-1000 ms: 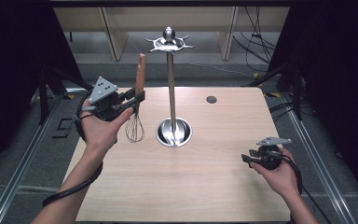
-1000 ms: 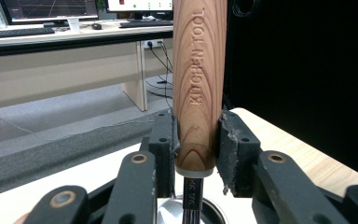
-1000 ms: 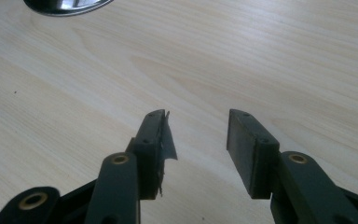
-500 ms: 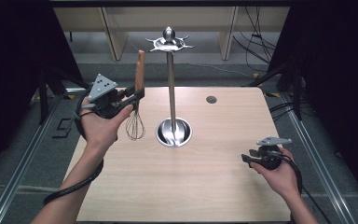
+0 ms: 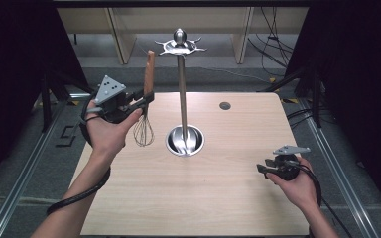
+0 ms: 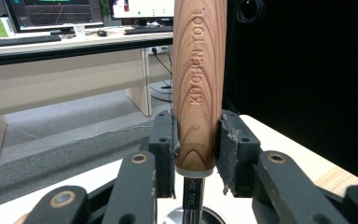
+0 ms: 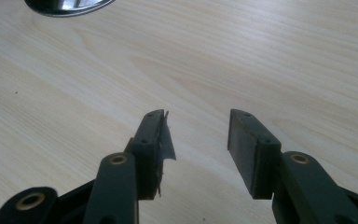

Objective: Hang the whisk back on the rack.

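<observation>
Raised slightly since before: left gripper (image 5: 146, 99), clamped on upright whisk (image 5: 145, 106) by its wooden handle, above counter (image 5: 218, 198) near far-left corner, beside steel stand (image 5: 182, 99). Right gripper (image 5: 261, 167) spread, unladen, near right edge.

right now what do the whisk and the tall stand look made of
Whisk: handle looks like varnished wood, brown grain with letters cut in; wires and neck look like bare steel, thin and shiny. Stand: likely polished stainless steel, mirror-bright pole and round base. Left gripper grips the handle.
</observation>
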Action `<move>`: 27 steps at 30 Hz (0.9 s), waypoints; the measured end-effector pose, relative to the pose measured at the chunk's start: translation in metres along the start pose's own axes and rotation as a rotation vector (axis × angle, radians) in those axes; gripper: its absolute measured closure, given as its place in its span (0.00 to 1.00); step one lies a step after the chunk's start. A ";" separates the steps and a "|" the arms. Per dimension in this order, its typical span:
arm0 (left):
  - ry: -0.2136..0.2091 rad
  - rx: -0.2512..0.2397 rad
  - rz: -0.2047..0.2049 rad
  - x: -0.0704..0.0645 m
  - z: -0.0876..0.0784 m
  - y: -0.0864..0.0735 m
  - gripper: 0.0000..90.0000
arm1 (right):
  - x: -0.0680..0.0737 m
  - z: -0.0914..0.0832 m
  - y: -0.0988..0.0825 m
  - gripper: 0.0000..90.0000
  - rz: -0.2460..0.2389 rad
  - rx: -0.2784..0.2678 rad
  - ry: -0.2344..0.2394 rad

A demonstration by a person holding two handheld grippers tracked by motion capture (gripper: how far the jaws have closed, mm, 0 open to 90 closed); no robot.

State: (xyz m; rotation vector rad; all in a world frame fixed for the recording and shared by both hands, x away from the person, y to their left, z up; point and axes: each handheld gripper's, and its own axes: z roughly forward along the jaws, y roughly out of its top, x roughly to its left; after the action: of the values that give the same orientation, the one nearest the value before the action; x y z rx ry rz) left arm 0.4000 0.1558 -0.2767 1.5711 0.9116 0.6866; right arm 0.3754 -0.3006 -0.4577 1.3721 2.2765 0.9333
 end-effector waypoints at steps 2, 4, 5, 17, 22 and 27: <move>0.001 0.005 0.002 0.000 0.002 0.002 0.76 | -0.001 0.000 0.000 0.63 -0.013 -0.007 -0.003; 0.008 0.000 0.018 0.001 0.002 0.003 0.76 | -0.001 0.000 0.000 0.63 -0.014 -0.004 -0.002; 0.009 0.005 0.019 0.001 0.004 0.003 0.76 | 0.000 0.000 0.000 0.63 -0.006 -0.006 0.000; -0.004 0.022 0.023 0.002 0.010 0.003 0.76 | 0.001 0.000 0.001 0.63 0.013 0.002 0.004; 0.002 0.022 0.037 0.004 0.011 0.004 0.76 | 0.001 0.000 0.000 0.63 0.009 0.001 0.002; 0.001 0.028 0.039 0.005 0.011 0.006 0.76 | 0.001 0.000 0.001 0.63 0.010 0.002 0.003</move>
State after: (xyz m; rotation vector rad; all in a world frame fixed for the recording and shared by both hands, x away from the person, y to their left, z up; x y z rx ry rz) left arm 0.4132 0.1536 -0.2736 1.6170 0.8968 0.7051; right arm 0.3754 -0.2996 -0.4573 1.3850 2.2749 0.9376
